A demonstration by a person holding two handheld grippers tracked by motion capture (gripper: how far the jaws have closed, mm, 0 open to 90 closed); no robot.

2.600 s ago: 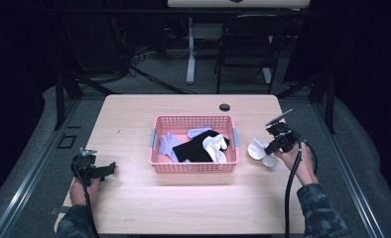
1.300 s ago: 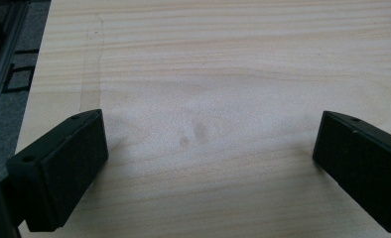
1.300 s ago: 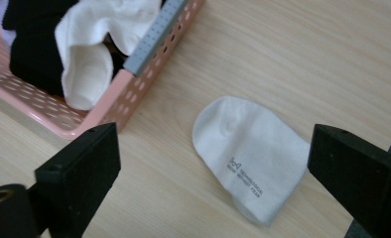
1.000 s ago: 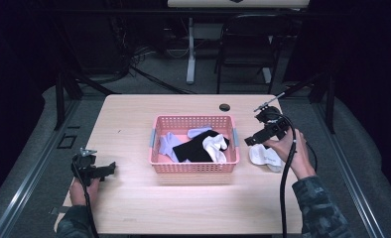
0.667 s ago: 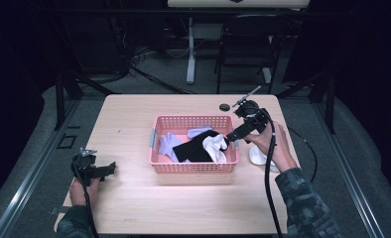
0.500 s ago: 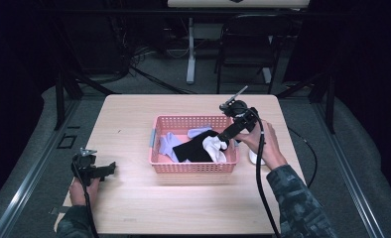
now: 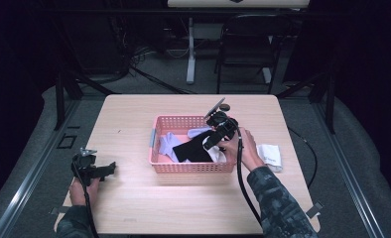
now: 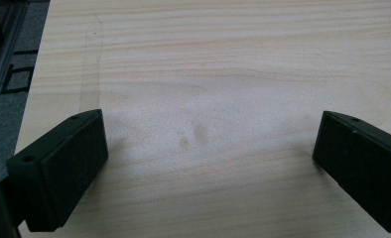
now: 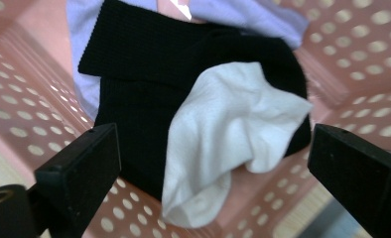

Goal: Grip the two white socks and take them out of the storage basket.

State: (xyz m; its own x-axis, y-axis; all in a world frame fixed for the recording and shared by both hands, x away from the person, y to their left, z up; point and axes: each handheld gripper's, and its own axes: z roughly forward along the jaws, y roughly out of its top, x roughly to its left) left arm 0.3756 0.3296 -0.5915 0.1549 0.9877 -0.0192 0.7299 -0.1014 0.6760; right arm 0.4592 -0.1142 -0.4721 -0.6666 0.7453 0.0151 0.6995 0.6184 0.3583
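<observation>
The tabletop point(image 7: 134, 198) carries my pink basket point(image 7: 156, 148), with a black sock point(image 9: 149, 89), lilac socks point(image 7: 167, 145) and a white sock point(image 9: 223, 134) inside. One white sock point(image 7: 270, 154) lies outside, right of the basket, so I judge the emptying barely begun. My right gripper point(image 9: 213, 168) hangs over the basket, jaws wide apart astride the white sock, which runs toe-down toward me, draped on the black one. My left gripper point(image 8: 208, 158) rests open over bare wood.

A high camera looks forward and down over the whole bench point(image 7: 134, 198) — each claw camera looks closely along its own jaws, the right sharing the pink basket point(image 7: 183, 166).
</observation>
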